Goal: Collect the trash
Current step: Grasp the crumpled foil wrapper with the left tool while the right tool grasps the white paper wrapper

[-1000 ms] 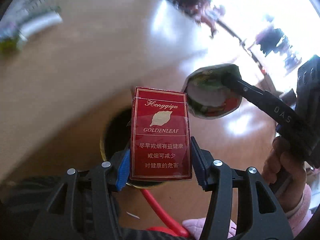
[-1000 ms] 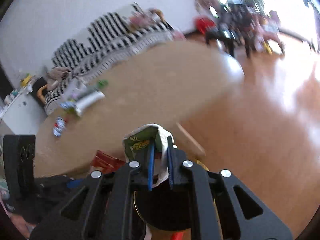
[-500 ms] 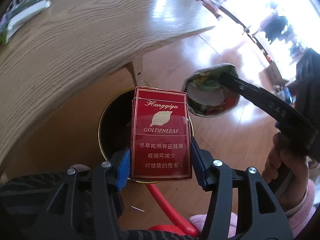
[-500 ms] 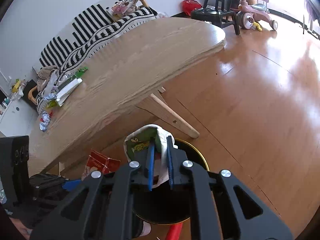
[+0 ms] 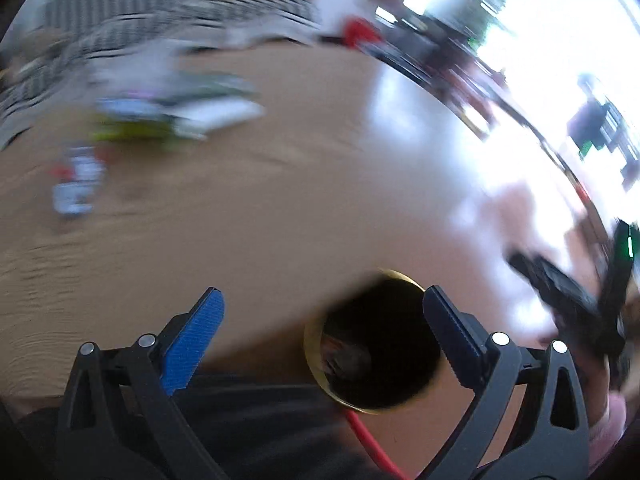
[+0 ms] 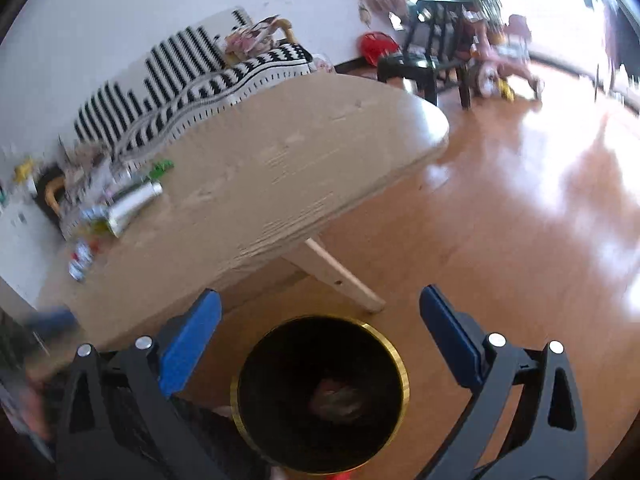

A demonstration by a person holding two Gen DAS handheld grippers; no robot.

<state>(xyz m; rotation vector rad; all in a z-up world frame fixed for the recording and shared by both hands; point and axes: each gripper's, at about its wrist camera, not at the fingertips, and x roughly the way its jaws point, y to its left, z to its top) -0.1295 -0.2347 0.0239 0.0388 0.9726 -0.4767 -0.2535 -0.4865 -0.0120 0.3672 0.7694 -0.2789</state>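
A black bin with a gold rim [image 6: 320, 396] stands on the floor below my right gripper [image 6: 320, 312], whose jaws are opening wide with nothing between them. Dim trash lies at the bin's bottom. In the blurred left wrist view my left gripper [image 5: 323, 308] is also opening, empty, above the table edge, with the bin [image 5: 374, 344] behind its right finger. Leftover trash lies on the wooden table [image 6: 280, 168]: a silver wrapper [image 6: 134, 206], a small red and white wrapper [image 6: 80, 260] and a green scrap [image 6: 160, 168]. The other gripper [image 5: 568, 296] shows at the right of the left wrist view.
A striped sofa [image 6: 192, 80] stands behind the table. One white table leg [image 6: 340, 272] slants down beside the bin. A black chair [image 6: 432, 60] and a red object [image 6: 378, 46] are at the back. A red cord [image 5: 368, 444] runs below the bin.
Both grippers have opened. The red cigarette pack has left the left gripper and the crumpled wrapper has left the right one. The left gripper swung up toward the table.
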